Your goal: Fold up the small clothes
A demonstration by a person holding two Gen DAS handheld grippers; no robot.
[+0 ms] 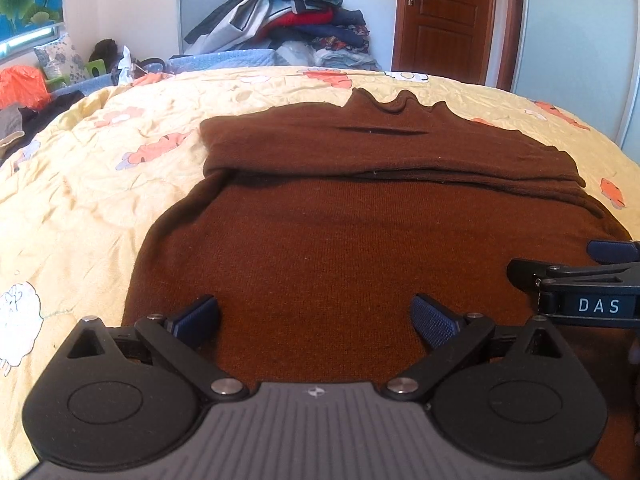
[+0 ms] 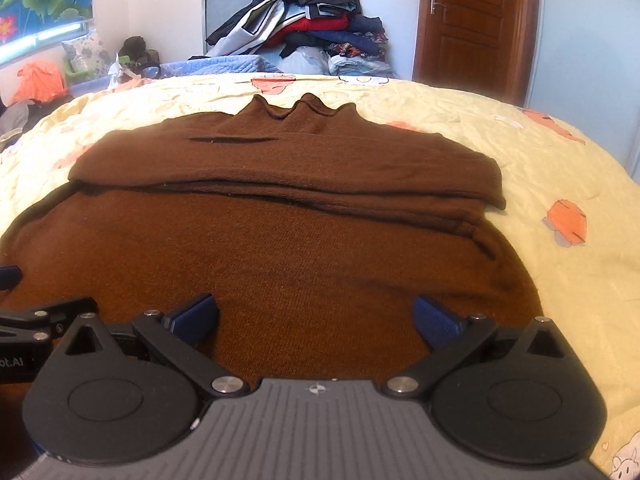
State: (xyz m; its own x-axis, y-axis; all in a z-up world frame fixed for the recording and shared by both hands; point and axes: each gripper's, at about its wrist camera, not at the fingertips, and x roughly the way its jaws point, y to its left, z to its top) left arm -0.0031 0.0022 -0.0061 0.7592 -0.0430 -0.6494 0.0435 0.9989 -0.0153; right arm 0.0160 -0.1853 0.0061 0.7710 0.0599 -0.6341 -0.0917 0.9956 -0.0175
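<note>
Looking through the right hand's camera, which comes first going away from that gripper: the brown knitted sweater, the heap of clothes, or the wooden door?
1. Brown knitted sweater, directly under the open right gripper.
2. Heap of clothes, beyond the bed, centre back.
3. Brown wooden door, back right; close to the heap, so uncertain.

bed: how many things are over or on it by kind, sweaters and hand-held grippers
brown sweater: 1
hand-held grippers: 2, the left hand-held gripper and the right hand-held gripper, both open with nothing between the pads
total: 3
</note>
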